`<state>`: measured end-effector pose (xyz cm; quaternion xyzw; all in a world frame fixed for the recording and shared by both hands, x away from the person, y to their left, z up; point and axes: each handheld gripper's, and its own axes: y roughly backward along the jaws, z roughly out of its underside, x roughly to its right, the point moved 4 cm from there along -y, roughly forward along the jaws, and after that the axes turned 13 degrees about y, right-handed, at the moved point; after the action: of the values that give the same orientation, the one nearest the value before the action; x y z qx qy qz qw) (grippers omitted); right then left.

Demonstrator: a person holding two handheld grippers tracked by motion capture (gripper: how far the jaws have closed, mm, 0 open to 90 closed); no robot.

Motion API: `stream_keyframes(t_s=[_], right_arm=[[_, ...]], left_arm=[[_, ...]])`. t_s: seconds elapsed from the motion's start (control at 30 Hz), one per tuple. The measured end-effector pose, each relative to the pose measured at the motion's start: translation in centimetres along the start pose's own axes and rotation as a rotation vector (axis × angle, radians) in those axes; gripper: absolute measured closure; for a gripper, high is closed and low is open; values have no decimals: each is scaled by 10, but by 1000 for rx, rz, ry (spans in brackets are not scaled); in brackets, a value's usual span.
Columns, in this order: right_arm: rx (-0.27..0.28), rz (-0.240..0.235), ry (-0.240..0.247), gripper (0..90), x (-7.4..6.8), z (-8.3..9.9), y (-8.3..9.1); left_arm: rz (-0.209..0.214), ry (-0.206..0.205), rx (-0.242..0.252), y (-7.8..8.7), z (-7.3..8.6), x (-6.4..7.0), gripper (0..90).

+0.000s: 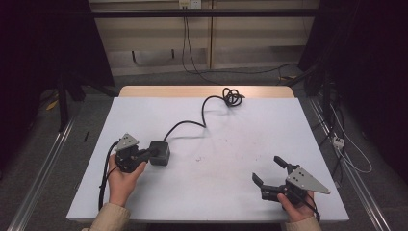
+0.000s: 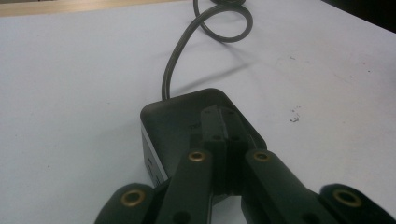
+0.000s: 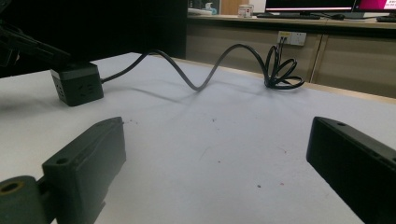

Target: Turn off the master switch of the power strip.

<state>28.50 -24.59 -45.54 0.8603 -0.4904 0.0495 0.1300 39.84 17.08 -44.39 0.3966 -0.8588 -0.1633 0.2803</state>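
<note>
A black cube-shaped power box (image 1: pixel 159 153) sits on the white table (image 1: pixel 250 130), left of the middle. Its black cable (image 1: pixel 202 114) snakes toward the far edge and ends in a coil (image 1: pixel 233 96). My left gripper (image 1: pixel 150 153) is shut, and its tips rest against the box. In the left gripper view the shut jaws lie over the top of the box (image 2: pixel 173 116) with nothing between them. My right gripper (image 1: pixel 267 169) stands open near the front right, apart from everything. From the right gripper (image 3: pixel 217 126) I see the box (image 3: pixel 77 84) far off to the left.
The table's far wooden edge (image 1: pixel 207 91) lies behind the coil. Metal rails run along the floor on both sides. Loose cables and a white power strip (image 1: pixel 338 141) lie on the floor to the right. The table's middle is bare white surface.
</note>
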Motion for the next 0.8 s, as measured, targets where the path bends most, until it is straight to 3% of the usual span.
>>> stream_keyframes(t_s=[0.8], right_arm=[[-2,-3,4,43,0,0,0]], left_arm=[[3,18,2,1,-1,-1,900]])
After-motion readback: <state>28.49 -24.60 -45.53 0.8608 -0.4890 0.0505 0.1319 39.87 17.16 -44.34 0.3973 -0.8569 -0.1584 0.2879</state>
